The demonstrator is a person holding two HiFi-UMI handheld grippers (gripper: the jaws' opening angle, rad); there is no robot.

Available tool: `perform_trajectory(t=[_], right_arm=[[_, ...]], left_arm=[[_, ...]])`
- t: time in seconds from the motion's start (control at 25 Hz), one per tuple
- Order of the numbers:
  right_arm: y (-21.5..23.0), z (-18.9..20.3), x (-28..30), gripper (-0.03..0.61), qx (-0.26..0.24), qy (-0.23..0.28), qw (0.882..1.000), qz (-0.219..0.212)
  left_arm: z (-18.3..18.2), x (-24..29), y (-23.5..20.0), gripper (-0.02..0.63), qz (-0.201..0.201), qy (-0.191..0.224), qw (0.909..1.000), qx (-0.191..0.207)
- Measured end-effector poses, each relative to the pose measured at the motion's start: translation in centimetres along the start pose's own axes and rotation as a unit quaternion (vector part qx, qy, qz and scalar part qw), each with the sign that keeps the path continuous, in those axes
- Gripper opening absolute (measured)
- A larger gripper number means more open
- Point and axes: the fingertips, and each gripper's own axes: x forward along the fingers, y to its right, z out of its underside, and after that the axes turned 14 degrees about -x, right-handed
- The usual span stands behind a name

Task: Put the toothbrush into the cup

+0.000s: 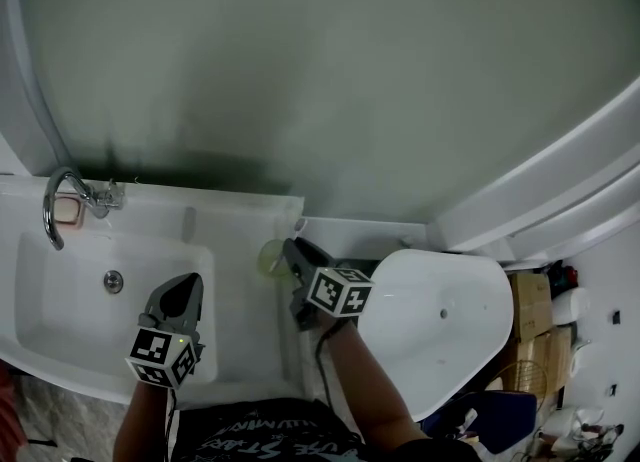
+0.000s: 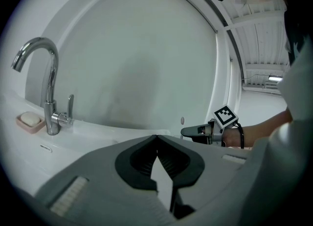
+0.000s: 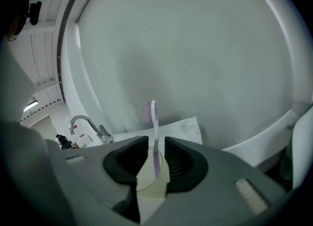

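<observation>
Jaws of right gripper (image 3: 156, 142) parted round toothbrush (image 3: 153, 117) in cup (image 1: 272, 257), left gripper's (image 2: 156, 139) shut empty; could snag it withdrawing, toppling cup.

Head view steeply down over sink (image 1: 60, 300); both gripper views low, facing wall (image 2: 146, 63); all share faucet (image 1: 62, 200).

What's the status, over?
Left gripper shut, empty. Right gripper open around toothbrush, upright in cup. Nothing in the way.
</observation>
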Motion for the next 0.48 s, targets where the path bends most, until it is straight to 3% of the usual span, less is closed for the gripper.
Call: perform_trajectory(t=[0.48], right_arm=[[-0.7,-2.0,-4.1,0.138,-0.003,0.031,0.999,-0.006]], left_arm=[[-0.8,-2.3,1.7,0.009,-0.010,0.024,0.9997,0.002]])
